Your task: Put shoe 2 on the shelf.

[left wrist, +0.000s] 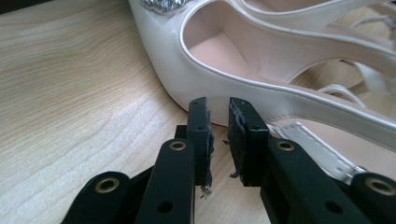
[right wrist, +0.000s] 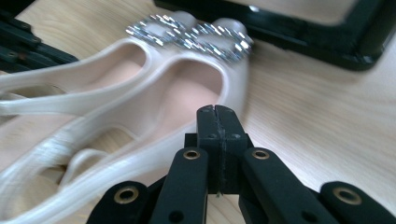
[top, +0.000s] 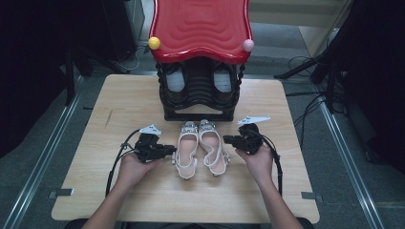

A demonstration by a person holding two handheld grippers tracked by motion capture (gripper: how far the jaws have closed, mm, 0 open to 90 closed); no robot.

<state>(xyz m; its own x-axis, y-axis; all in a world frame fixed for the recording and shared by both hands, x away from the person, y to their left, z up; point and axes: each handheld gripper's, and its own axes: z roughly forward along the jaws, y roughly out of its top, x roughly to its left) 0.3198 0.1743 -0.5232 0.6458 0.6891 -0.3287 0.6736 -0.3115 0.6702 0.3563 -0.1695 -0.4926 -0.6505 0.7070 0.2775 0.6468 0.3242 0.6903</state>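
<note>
A pair of pale cream slingback shoes with sparkling toe buckles lies side by side mid-table, the left shoe (top: 187,149) and the right shoe (top: 213,147). My left gripper (top: 172,151) points at the left shoe's outer side (left wrist: 233,88). Its jaws (left wrist: 218,105) stand a narrow gap apart with nothing between them, just short of the shoe's edge. My right gripper (top: 227,139) sits at the right shoe's outer side. Its jaws (right wrist: 216,110) are shut pad to pad on nothing, beside the right shoe (right wrist: 187,93). The buckles (right wrist: 187,35) glitter beyond.
A black shoe rack (top: 200,112) with a glossy red top (top: 200,28) stands at the table's far middle, dark shoes on its shelf. A yellow knob (top: 154,43) and a pink knob (top: 248,45) mark its corners. Bare wood (top: 119,109) flanks the shoes.
</note>
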